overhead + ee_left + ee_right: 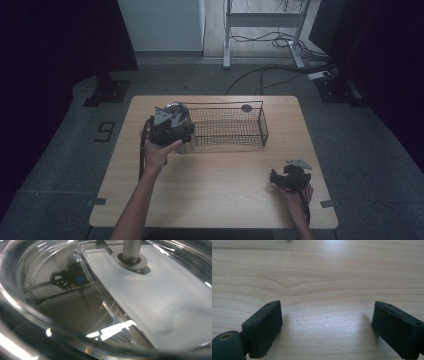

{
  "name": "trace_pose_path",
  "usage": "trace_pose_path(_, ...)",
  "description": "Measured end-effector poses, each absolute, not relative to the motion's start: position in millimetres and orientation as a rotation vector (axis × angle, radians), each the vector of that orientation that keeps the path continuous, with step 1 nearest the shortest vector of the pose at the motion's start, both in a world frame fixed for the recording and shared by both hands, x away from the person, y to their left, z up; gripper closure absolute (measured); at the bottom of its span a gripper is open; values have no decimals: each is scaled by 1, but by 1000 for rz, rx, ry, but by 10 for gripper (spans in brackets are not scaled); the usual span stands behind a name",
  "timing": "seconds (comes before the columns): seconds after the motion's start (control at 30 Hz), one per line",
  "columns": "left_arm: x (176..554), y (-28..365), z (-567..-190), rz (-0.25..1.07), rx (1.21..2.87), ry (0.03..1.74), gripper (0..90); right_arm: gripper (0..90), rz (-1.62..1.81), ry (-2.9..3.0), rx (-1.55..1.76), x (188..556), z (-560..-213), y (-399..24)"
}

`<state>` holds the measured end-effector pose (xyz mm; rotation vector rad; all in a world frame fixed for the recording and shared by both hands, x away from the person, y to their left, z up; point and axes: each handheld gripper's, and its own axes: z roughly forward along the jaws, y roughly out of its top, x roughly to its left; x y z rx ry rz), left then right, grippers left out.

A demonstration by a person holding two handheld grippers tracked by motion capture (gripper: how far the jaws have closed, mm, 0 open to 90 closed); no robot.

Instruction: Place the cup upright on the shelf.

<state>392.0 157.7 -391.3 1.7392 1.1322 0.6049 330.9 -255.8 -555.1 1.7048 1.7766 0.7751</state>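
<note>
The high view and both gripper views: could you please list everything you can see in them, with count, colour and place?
Clear glass jar with a metal-looking lid: one, transparent and silvery, at the basket's left end, under the left gripper; the left gripper view looks into clear glass.
Black wire basket: one, black, back middle of the table.
Small dark round thing: one, dark, at the basket's far rim; too small to identify.
Light wooden table: one, pale wood.
White desk frame with cables: one, on the floor behind.
Left gripper: one, black, at the jar; jaws hidden.
Right gripper: one, black, jaws apart over bare table, front right.
</note>
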Motion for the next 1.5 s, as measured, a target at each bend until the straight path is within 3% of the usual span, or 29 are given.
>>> trace_pose_path(1.5,450,129,-373,636,1770,1130,37,96,778,1771,1696,331,-556,-255)
